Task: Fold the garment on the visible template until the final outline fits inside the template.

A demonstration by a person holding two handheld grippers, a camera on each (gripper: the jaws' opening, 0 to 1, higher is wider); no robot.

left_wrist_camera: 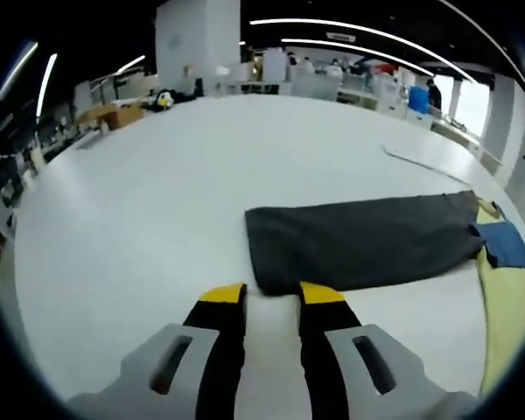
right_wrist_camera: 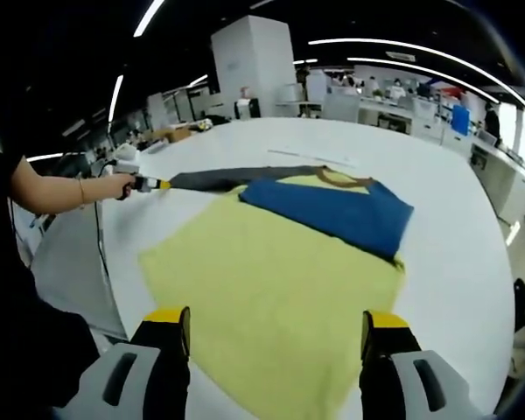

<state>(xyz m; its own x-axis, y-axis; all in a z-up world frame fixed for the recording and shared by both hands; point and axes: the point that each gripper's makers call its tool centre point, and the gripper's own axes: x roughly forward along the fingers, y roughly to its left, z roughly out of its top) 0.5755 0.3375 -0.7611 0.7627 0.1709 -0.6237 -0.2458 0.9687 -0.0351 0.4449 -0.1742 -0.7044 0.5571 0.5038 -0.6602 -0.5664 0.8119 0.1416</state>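
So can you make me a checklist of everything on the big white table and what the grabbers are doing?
Surface: white table, large and bare around the cloths.
Job's things: dark grey garment, blue garment lying on a yellow cloth.
Clutter: cardboard box at the far edge.
Grippers: left gripper open, jaws near the grey garment's edge; right gripper open wide above the yellow cloth.
Cables: nothing seen.
Surroundings: open office, desks, ceiling strip lights.

One dark grey cloth (left_wrist_camera: 363, 241), one blue cloth (right_wrist_camera: 328, 213), one yellow cloth (right_wrist_camera: 276, 297).
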